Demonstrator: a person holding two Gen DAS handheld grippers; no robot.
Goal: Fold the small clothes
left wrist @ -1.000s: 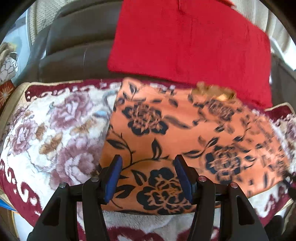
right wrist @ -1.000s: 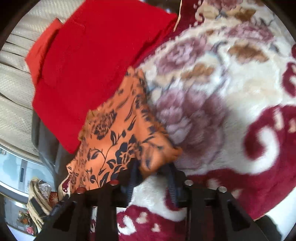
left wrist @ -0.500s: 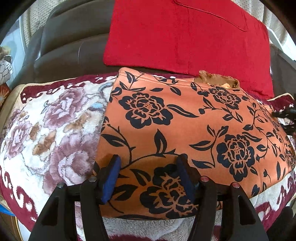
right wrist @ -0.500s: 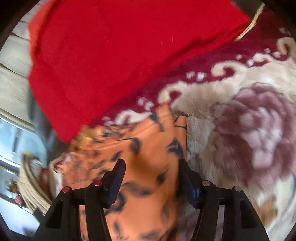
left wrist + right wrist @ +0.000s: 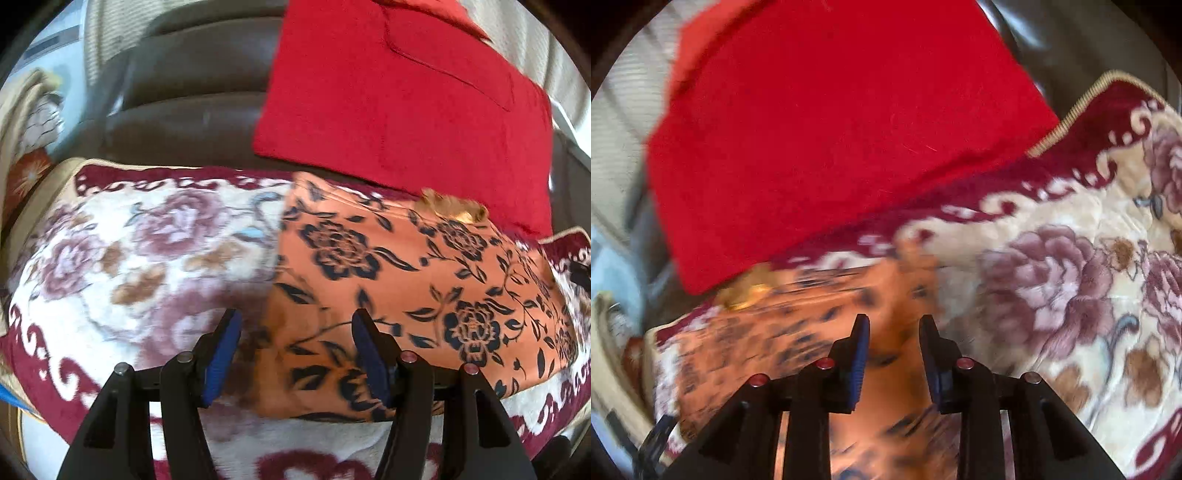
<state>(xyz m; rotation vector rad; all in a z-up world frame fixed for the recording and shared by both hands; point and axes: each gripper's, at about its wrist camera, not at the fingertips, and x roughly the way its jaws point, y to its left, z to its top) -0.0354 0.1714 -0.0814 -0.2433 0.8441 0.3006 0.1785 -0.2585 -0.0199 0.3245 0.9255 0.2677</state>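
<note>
An orange garment printed with black flowers lies spread flat on a plush floral blanket of cream, mauve and maroon, its far edge just short of a red cloth draped over a dark leather seat. The left gripper hangs over the garment's near left corner with its blue-padded jaws standing wide apart; the fabric lies below them, pinched by neither pad. In the blurred right wrist view, the right gripper hovers above the same garment near its right end, jaws narrower and opening, the cloth seen under the gap but not clamped. The red cloth fills the upper half of that view, the blanket its right side.
</note>
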